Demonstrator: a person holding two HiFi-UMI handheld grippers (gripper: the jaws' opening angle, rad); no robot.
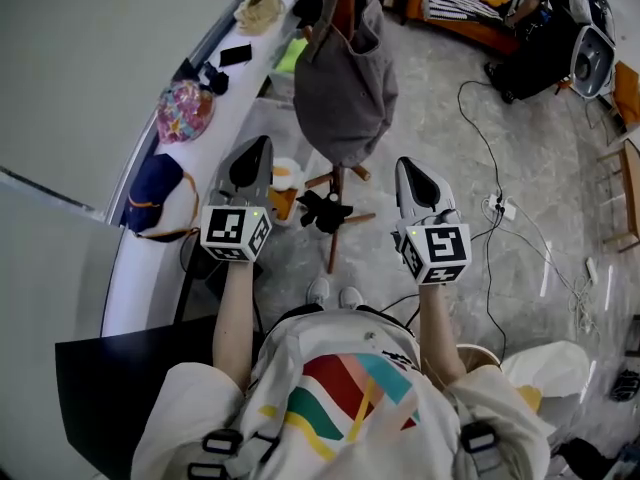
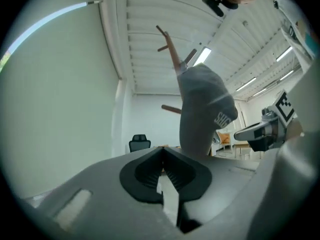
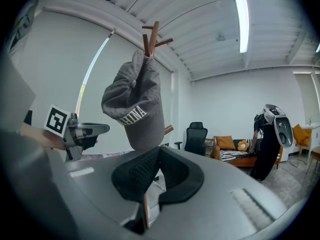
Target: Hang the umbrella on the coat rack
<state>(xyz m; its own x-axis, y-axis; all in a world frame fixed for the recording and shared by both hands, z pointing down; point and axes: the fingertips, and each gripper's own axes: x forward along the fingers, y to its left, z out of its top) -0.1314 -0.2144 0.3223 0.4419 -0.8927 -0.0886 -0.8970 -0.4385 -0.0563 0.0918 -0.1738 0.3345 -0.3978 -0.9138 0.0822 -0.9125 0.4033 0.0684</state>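
Observation:
The wooden coat rack (image 1: 338, 180) stands just ahead of me with a grey cap (image 1: 345, 88) draped over it. Its bare pegs (image 2: 167, 39) stick out above the cap (image 2: 202, 109), which the right gripper view also shows (image 3: 135, 109). A small black bundle (image 1: 323, 211) hangs low by the rack's legs; I cannot tell whether it is the umbrella. My left gripper (image 1: 262, 146) is raised left of the rack, jaws shut (image 2: 162, 151) and empty. Right of the rack, my right gripper (image 1: 405, 165) is also shut (image 3: 159, 151), holding nothing.
A white ledge (image 1: 215, 118) along the left wall carries a colourful cap (image 1: 185, 110) and a navy bag (image 1: 155, 193). Cables (image 1: 500, 208) trail over the floor on the right. An orange sofa (image 1: 460, 3) sits at the back, and a black table (image 1: 110, 378) is at my left.

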